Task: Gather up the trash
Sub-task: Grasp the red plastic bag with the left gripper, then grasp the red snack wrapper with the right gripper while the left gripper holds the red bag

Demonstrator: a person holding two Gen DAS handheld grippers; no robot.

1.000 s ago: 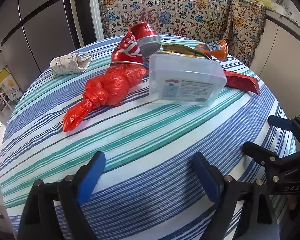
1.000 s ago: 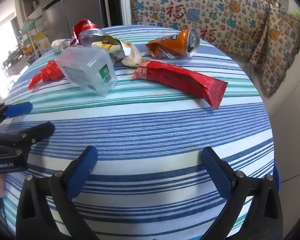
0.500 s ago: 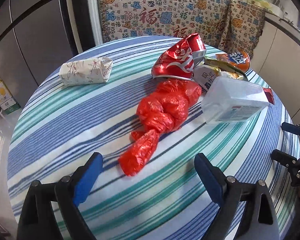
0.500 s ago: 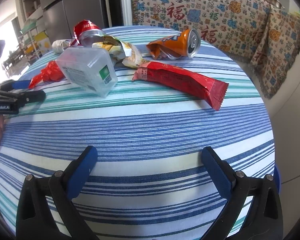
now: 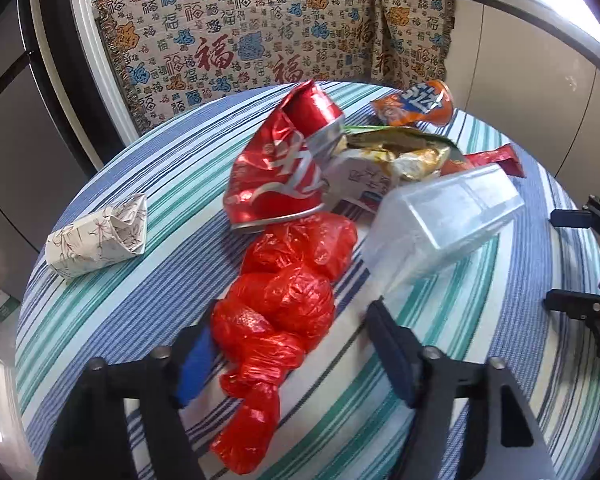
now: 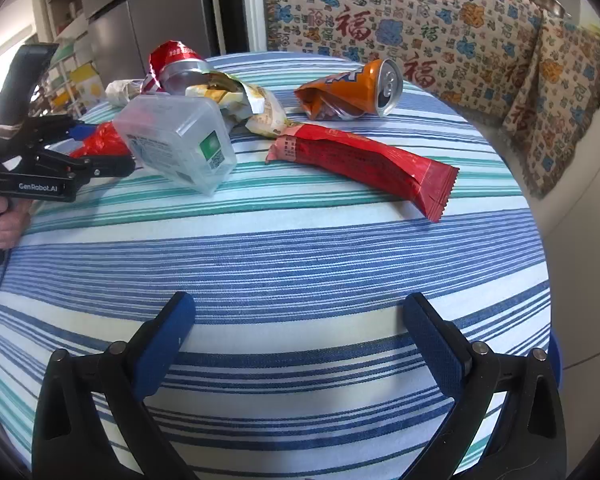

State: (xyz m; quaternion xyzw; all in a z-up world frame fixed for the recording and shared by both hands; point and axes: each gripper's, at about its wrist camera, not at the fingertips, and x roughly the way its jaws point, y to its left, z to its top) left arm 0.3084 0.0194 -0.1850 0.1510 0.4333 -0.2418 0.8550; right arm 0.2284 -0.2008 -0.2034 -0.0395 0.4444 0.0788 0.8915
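Note:
Trash lies on a round striped table (image 6: 300, 248). A crumpled red plastic bag (image 5: 284, 304) lies between the fingers of my open left gripper (image 5: 292, 356), which straddles its lower part; the left pad touches or nearly touches it. Beyond are a crushed red can (image 5: 288, 164), a snack bag (image 5: 396, 152), a clear plastic box (image 5: 440, 216), a crushed orange can (image 5: 416, 104) and a folded paper wrapper (image 5: 100, 236). My right gripper (image 6: 296, 340) is open and empty over bare cloth, short of a red snack wrapper (image 6: 364, 160). The left gripper also shows in the right wrist view (image 6: 96, 148).
A patterned cloth-covered sofa (image 5: 260, 32) stands behind the table. A grey fridge (image 6: 148, 12) is at the far left. A white cabinet (image 5: 540, 64) runs along the right. The table edge drops off at the right (image 6: 540, 240).
My left gripper has moved forward and left across the table until the red bag lies between its open fingers. The right gripper has not moved.

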